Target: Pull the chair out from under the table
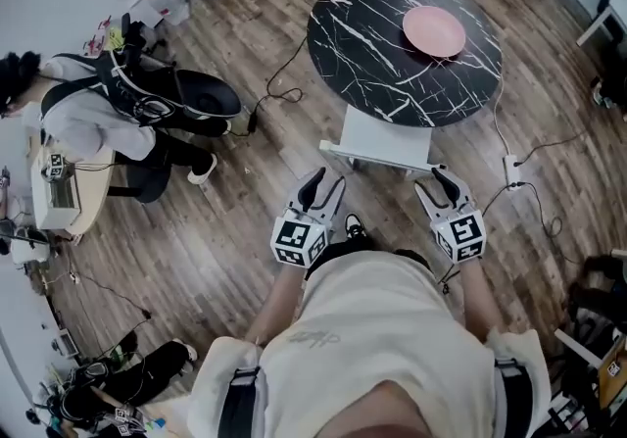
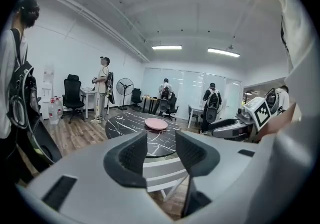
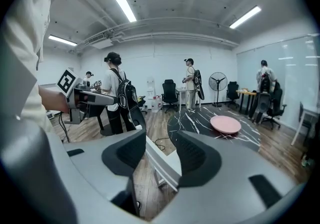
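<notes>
A white chair stands tucked at the near edge of a round black marble table, with its slatted back toward me. A pink plate lies on the tabletop. My left gripper hovers just short of the left end of the chair's back, open and empty. My right gripper hangs near the right end, also open and empty. In the left gripper view the chair back shows beyond the open gripper. In the right gripper view the chair back runs across between the spread jaws, untouched.
A person with a backpack sits at a desk at the left. Cables and a power strip lie on the wooden floor beside the table. Several people and office chairs stand farther back in the room.
</notes>
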{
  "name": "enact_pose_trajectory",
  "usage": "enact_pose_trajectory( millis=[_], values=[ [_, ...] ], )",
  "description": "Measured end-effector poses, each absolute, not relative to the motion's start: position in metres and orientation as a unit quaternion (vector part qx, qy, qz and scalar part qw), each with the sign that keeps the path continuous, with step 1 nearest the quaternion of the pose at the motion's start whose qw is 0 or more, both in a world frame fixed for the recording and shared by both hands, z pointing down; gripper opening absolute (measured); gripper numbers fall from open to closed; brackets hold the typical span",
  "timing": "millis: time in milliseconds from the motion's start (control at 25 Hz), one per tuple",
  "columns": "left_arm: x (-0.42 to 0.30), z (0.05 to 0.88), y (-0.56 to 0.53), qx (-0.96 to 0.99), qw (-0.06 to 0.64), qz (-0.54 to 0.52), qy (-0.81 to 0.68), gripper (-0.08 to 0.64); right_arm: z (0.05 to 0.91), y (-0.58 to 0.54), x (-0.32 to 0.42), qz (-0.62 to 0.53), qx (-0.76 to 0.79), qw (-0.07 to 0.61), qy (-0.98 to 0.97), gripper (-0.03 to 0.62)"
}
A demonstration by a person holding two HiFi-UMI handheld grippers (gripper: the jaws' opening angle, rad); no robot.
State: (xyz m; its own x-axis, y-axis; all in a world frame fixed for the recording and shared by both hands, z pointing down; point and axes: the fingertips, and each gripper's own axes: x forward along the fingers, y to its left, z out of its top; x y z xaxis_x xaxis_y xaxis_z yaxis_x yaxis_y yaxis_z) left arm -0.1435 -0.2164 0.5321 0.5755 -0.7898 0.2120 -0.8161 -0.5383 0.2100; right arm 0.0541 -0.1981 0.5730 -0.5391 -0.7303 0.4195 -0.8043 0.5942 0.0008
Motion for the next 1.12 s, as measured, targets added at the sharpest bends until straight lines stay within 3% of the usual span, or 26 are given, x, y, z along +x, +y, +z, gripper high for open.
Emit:
enact_pose_trajectory(
  millis=[400,880,1120],
  values=[
    [-0.159,0.547,-0.273,0.899,0.136,0.052,-0.412,0.192,0.593,-0.227,0.044,0.125,0.483,0.199,-0.844,0.202],
    [-0.111,0.528,-0.317,0.920,0.165,0.020,-0.354,0.192,0.601,-0.272,0.072,0.142,0.486,0.162,-0.847,0.202],
    [-0.078,0.506,-0.347,0.935,0.108,0.045,-0.336,0.192,0.592,-0.306,0.088,0.127,0.470,0.146,-0.861,0.202]
  ],
)
